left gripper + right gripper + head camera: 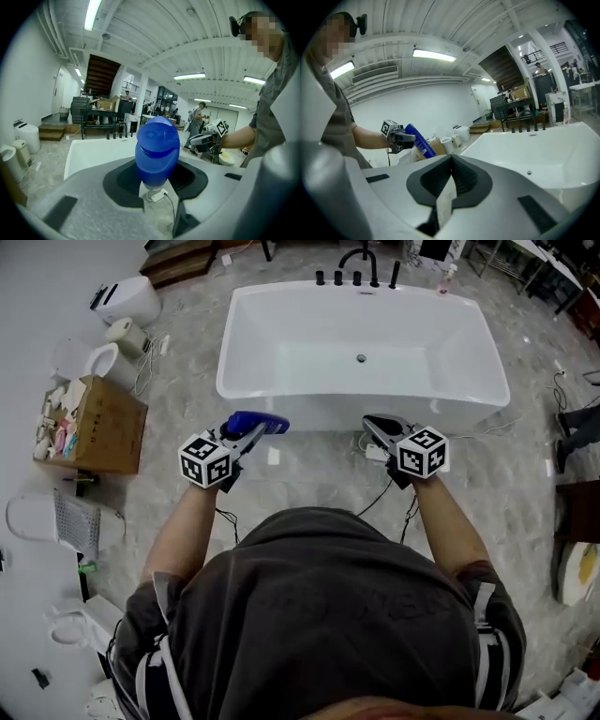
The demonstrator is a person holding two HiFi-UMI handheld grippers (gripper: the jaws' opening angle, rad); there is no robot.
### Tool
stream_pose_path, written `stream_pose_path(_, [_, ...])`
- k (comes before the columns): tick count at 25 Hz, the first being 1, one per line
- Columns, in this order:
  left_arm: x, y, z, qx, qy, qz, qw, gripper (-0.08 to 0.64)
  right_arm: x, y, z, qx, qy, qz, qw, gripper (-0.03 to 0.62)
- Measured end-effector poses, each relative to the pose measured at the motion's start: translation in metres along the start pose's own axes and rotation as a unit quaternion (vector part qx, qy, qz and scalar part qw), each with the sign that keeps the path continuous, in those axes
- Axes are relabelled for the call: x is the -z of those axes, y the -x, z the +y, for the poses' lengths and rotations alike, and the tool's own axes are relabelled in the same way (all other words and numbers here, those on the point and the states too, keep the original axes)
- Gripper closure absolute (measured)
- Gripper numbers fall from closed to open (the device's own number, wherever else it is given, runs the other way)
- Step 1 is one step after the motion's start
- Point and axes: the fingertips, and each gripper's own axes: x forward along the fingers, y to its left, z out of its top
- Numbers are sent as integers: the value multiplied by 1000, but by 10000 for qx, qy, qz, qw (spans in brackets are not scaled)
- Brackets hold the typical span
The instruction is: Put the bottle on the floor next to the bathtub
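**Head view:** my left gripper (251, 430) clamps the blue bottle (255, 422) in its jaws, off the floor (309, 474), just before the near wall of the bathtub (319, 409). My right gripper (377, 427), at that same wall, has its jaws pressed together on nothing.

**Left gripper view only:** the bottle's cap end-on, filling the jaw gap, and a white adapter (156, 195) on the floor at the bathtub's foot.

**Right gripper view only:** the bottle's side label.

A cardboard box (112, 423) stands left of the bathtub.

Bright ceiling tubes (433, 55), soft shadows, fisheye edges
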Motion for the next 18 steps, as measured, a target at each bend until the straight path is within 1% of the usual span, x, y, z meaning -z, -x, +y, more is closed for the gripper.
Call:
stream_pose_path(2, [13, -12, 5, -101, 29, 187, 9998, 420, 9, -7, -4, -150, 159, 152, 9996, 600])
stream_pose_path(4, [30, -22, 12, -132, 23, 400, 9991, 420, 24, -19, -9, -234, 205, 318, 9990, 600])
stream_pose_path(7, [66, -35, 29, -101, -57, 808, 9967, 420, 56, -43, -13, -287, 149, 554, 9979, 600])
stream_pose_path(9, [97, -46, 53, -72, -150, 1052, 9943, 420, 80, -69, -17, -289, 154, 712, 9969, 600])
stream_pose_path(11, [136, -58, 80, -17, -167, 1248, 9920, 420, 109, -95, -23, -218, 112, 881, 9958, 600])
stream_pose_path(13, [179, -73, 107, 65, -99, 1380, 9904, 420, 141, -120, -33, -48, 27, 1027, 9947, 600])
stream_pose_path(18, [314, -110, 179, 63, 52, 1772, 9841, 420, 240, -186, -71, 455, -302, 1275, 9903, 600])
